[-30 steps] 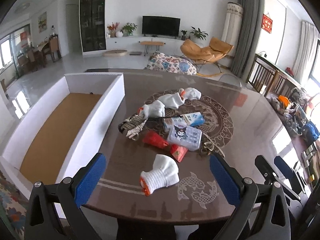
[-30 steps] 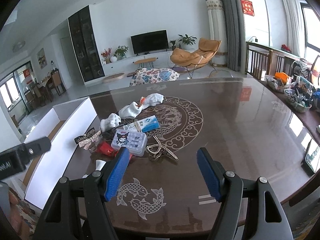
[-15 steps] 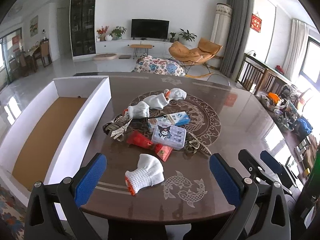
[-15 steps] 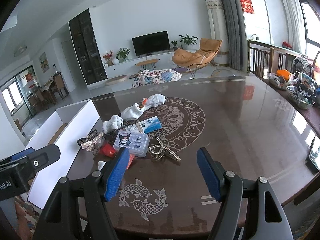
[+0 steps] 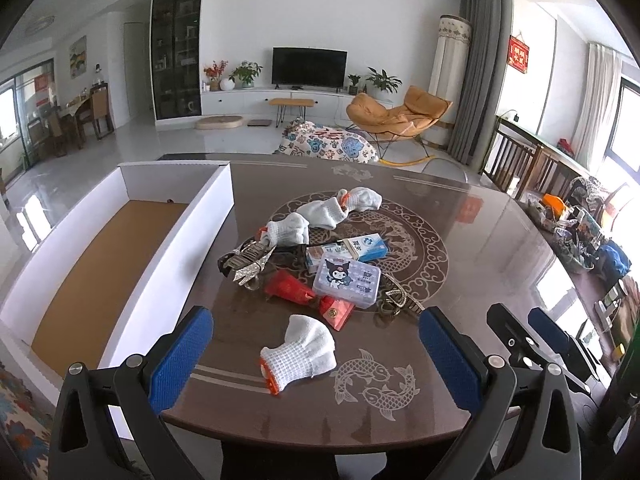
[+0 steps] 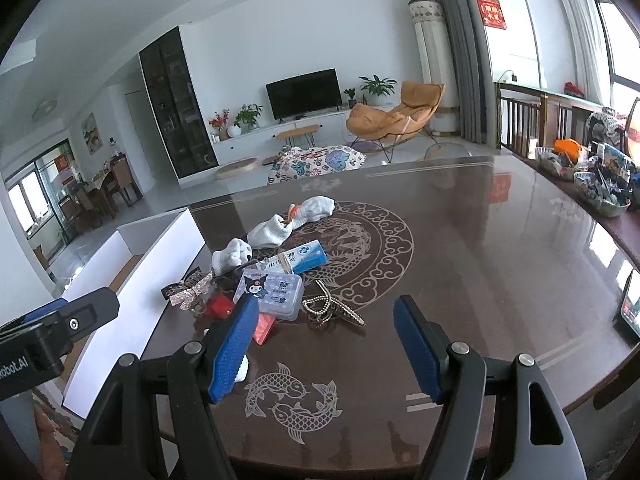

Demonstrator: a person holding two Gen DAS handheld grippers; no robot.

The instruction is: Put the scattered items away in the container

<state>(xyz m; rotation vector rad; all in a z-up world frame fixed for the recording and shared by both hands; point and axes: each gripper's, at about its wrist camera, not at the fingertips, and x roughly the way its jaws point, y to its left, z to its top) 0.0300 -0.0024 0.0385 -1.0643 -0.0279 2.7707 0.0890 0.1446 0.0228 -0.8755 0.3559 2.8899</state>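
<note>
A heap of small items lies on the dark round table (image 5: 488, 248): a white sock (image 5: 298, 354) nearest me, a clear cartoon box (image 5: 347, 279), red packets (image 5: 289, 287), a blue-white carton (image 5: 366, 246), a glittery bow (image 5: 250, 262), a beaded chain (image 5: 398, 302) and more white socks (image 5: 340, 204). The white container (image 5: 80, 248) with a brown floor stands at the table's left. My left gripper (image 5: 316, 354) is open, hovering above the near sock. My right gripper (image 6: 324, 346) is open over the near edge, just short of the cartoon box (image 6: 270, 290) and chain (image 6: 332, 308).
A sideboard with baskets of clutter (image 6: 592, 176) runs along the right. A phone or tablet (image 6: 630, 304) sits at the table's right edge. Behind the table lie a patterned cushion (image 5: 328, 146) and an orange lounge chair (image 5: 396, 114). The left gripper's body (image 6: 52, 332) shows at the right wrist view's left.
Both views have shifted slightly; the left gripper has drawn back and turned a little, so the near sock now sits centred between its fingers. Both grippers stay open and no item has moved.
</note>
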